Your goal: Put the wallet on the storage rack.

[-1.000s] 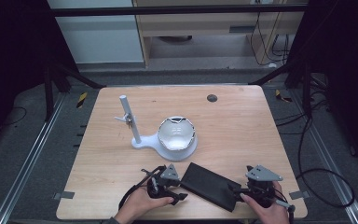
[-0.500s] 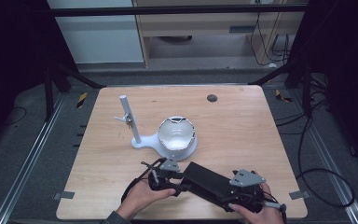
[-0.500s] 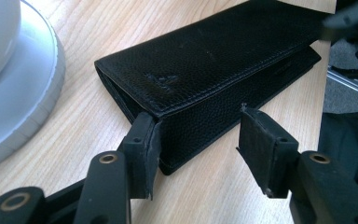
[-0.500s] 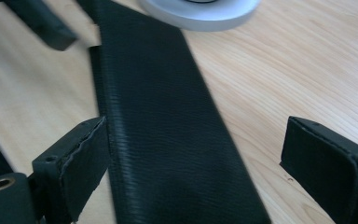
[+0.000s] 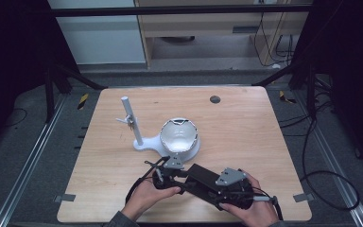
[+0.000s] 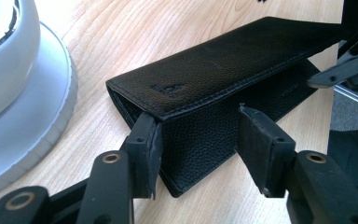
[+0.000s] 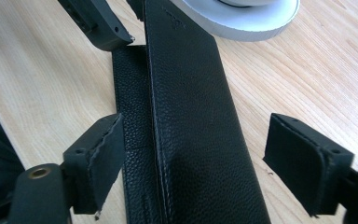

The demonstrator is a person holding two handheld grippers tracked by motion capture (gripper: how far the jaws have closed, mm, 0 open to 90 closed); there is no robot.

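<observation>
A white bowl (image 5: 179, 135) is sitting on a white stand (image 5: 144, 143) with a post; a dark disc (image 5: 214, 99) is lying farther back.

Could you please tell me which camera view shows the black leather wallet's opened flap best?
The left gripper view: the black grained-leather wallet lies there with its top flap lifted off the lower layer. The right gripper view looks along its length, both layers showing. The high view shows a small dark slab between the grippers.
</observation>
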